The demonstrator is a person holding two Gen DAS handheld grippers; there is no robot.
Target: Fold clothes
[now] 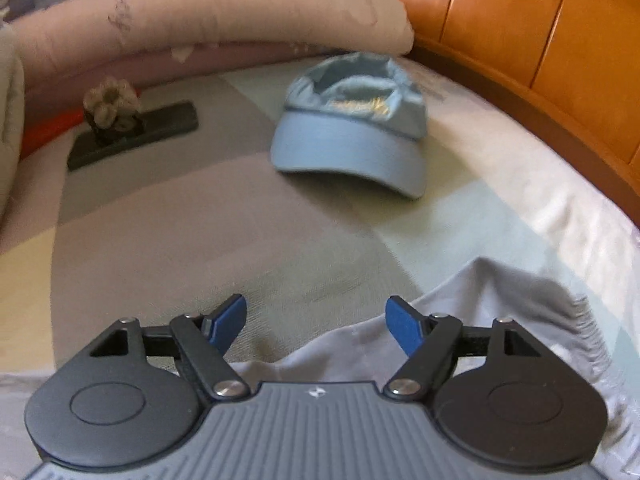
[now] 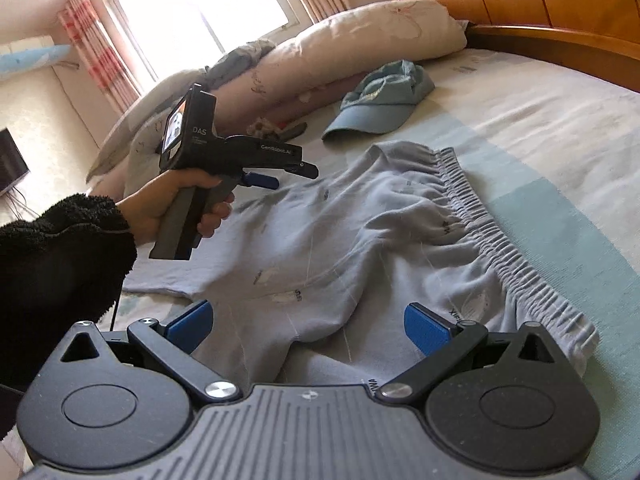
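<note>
Pale grey shorts (image 2: 360,240) with a ruffled elastic waistband (image 2: 500,248) lie spread and creased on the bed. My right gripper (image 2: 308,326) hovers open just above their near part, nothing between its blue pads. In the left wrist view my left gripper (image 1: 316,326) stands open over a corner of the shorts (image 1: 500,304), with its left pad over bare sheet. In the right wrist view a hand in a black fleecy sleeve holds the left gripper (image 2: 288,174) above the far left edge of the shorts.
A light blue cap (image 1: 348,128) lies on the sheet beyond the shorts. A dark flat case (image 1: 132,136) with a small knitted flower sits to its left. Rolled pink bedding (image 1: 208,20) lines the back, and a wooden headboard (image 1: 540,40) stands at the right.
</note>
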